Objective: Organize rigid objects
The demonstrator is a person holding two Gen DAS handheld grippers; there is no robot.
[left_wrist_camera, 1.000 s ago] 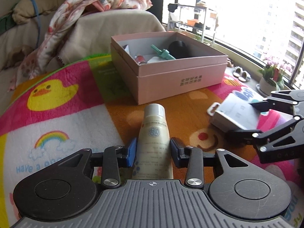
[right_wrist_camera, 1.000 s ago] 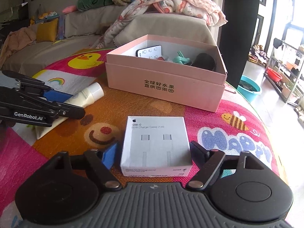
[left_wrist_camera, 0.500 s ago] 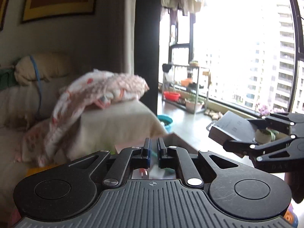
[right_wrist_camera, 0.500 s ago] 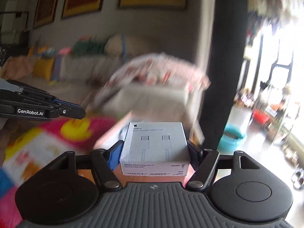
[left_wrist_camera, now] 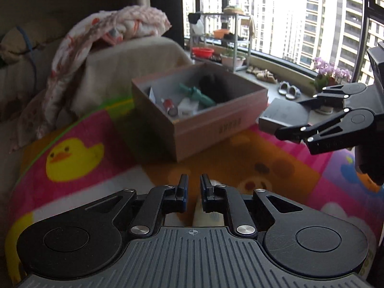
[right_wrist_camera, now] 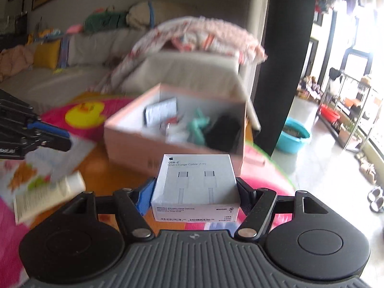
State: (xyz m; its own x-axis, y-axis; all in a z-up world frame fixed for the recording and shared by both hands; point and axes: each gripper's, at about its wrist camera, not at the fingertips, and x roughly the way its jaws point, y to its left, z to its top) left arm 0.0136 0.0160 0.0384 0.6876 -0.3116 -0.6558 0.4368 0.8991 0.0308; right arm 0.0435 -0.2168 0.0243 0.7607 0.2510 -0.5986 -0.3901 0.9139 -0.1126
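Note:
My right gripper (right_wrist_camera: 195, 187) is shut on a white USB-C cable box (right_wrist_camera: 195, 184) and holds it in the air in front of the open pink box (right_wrist_camera: 168, 148). It also shows in the left wrist view (left_wrist_camera: 302, 129) with the cable box (left_wrist_camera: 283, 116) right of the pink box (left_wrist_camera: 211, 122). My left gripper (left_wrist_camera: 193, 189) is nearly shut with nothing between its fingers. The cream tube (right_wrist_camera: 50, 194) lies on the mat below it; part of the tube (left_wrist_camera: 207, 213) shows under the fingers. My left gripper (right_wrist_camera: 48, 139) hovers above the tube.
The pink box holds a phone (right_wrist_camera: 160, 112), a teal item (left_wrist_camera: 196, 93), a black item (left_wrist_camera: 213, 86) and small bits. A colourful play mat (left_wrist_camera: 72, 153) covers the surface. A sofa with a blanket (left_wrist_camera: 115, 28) stands behind. A window ledge lies to the right.
Both grippers rose and then came back down toward the mat. The left gripper closed without the tube, which stays on the mat. The right gripper lifted the cable box and carried it nearer the pink box.

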